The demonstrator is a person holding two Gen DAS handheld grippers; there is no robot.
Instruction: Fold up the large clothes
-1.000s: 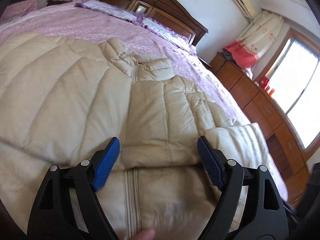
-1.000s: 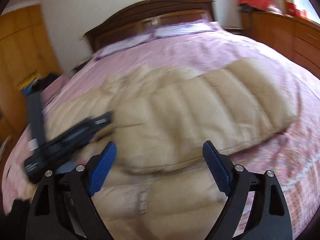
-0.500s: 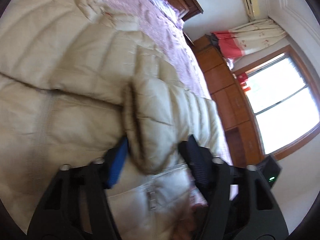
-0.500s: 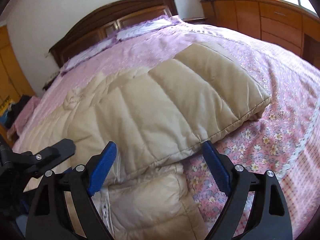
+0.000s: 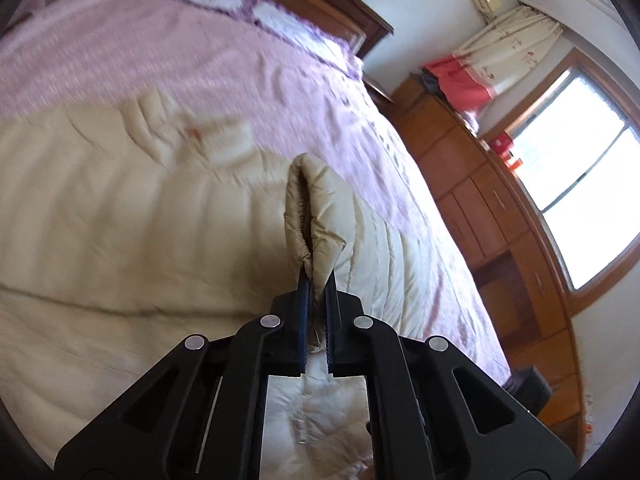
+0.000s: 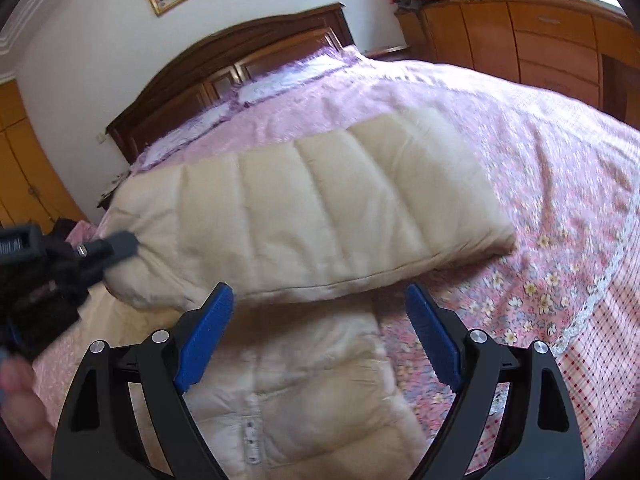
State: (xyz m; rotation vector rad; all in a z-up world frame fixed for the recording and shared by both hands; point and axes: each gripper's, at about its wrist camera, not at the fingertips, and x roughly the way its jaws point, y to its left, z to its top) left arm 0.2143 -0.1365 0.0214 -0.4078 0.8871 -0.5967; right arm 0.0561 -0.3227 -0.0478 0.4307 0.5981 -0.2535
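A cream quilted puffer jacket (image 5: 120,220) lies spread on the bed. My left gripper (image 5: 316,276) is closing its jaws on a raised fold (image 5: 316,200) of the jacket's edge, and the blue pads press the fabric, which is lifted off the rest. In the right wrist view the lifted panel (image 6: 320,208) stretches across the bed, with the left gripper (image 6: 116,246) at its left end. My right gripper (image 6: 320,304) stands open just short of that panel's near edge, above the jacket's zipper front (image 6: 280,400), with nothing between its fingers.
A pink floral bedspread (image 6: 560,200) covers the bed, with a dark wooden headboard (image 6: 240,64) and pillows behind. Wooden cabinets (image 6: 560,40) line the right wall under a bright window (image 5: 580,160). A person's hand (image 6: 20,412) shows at the lower left.
My left gripper closed on a fold of the jacket and lifted it off the bed. The right gripper stayed open and shifted slightly toward the panel's edge.
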